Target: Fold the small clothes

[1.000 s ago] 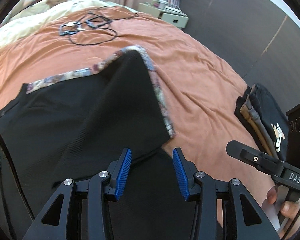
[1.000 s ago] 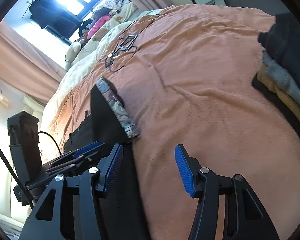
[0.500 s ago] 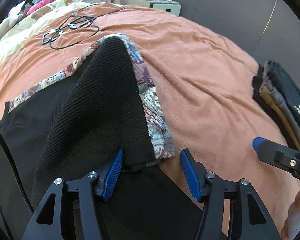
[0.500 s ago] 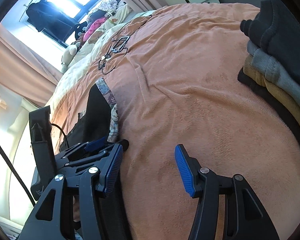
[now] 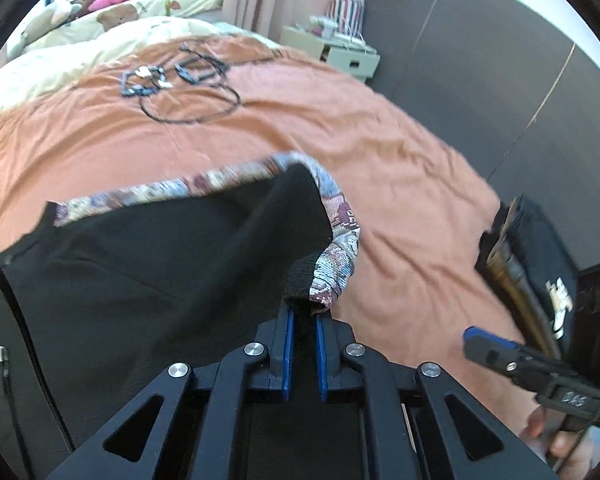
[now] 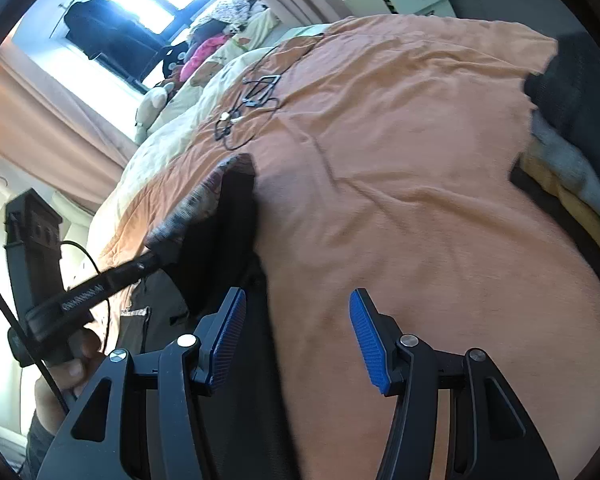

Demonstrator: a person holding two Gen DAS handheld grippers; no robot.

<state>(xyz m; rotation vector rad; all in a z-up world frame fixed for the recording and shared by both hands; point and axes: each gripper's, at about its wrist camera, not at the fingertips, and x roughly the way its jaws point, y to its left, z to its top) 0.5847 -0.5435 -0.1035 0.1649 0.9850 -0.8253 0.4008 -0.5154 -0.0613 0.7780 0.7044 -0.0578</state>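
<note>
A black garment [image 5: 160, 264] with a patterned woven trim [image 5: 332, 216] lies on the orange bedspread [image 5: 400, 160]. My left gripper [image 5: 302, 312] has its jaws closing on the garment's near corner, and black cloth and trim bunch between the blue pads. The corner is lifted off the bed. From the right wrist view the left gripper [image 6: 156, 256] pinches the same raised cloth [image 6: 236, 208]. My right gripper [image 6: 296, 320] hovers open over the bedspread beside the garment's edge, nothing between its fingers. One of its blue fingertips [image 5: 474, 336] shows at the lower right of the left wrist view.
A stack of folded clothes [image 5: 532, 264] sits at the bed's right edge, also in the right wrist view [image 6: 572, 152]. Black cables and small devices [image 5: 180, 88] lie farther up the bed. A pale nightstand [image 5: 340, 54] stands by the dark wall. Soft toys crowd the headboard end.
The left gripper's jaws went from wide apart around the garment's folded corner to closed on it, and the corner has risen off the bed. The right gripper stays as it was.
</note>
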